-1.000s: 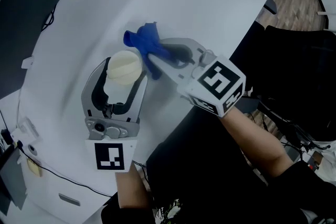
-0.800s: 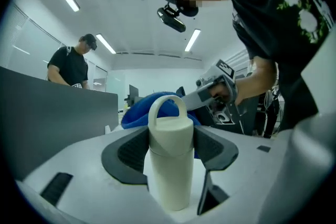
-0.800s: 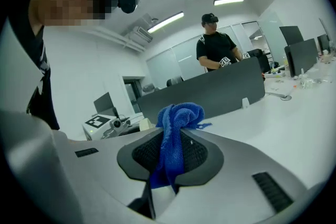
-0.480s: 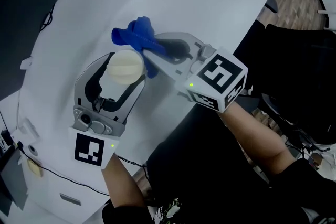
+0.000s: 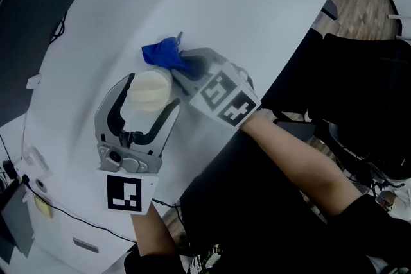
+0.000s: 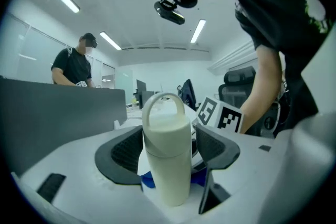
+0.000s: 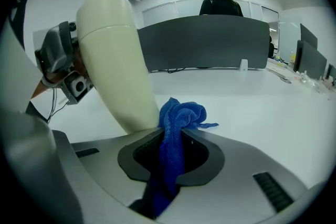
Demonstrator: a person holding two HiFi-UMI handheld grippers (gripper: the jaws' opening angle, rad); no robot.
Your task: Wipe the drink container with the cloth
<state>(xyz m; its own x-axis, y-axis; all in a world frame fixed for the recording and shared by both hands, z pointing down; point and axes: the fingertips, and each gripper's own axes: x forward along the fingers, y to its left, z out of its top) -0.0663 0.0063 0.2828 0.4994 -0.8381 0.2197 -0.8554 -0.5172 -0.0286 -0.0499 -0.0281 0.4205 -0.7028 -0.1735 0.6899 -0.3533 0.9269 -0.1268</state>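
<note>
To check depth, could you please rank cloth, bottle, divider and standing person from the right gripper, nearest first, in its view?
1. Cloth: between its jaws.
2. Bottle: just left.
3. Divider: far back, centre.
4. Person: behind divider, top centre.

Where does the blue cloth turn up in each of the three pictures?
Head view: the blue cloth lies upper middle, just beyond the cream bottle.
Left gripper view: low down, peeking out behind the bottle's base.
Right gripper view: dead centre, pinched between the jaws, right of the bottle.
Shared landmark: the cream bottle, next to the cloth in all three.
</note>
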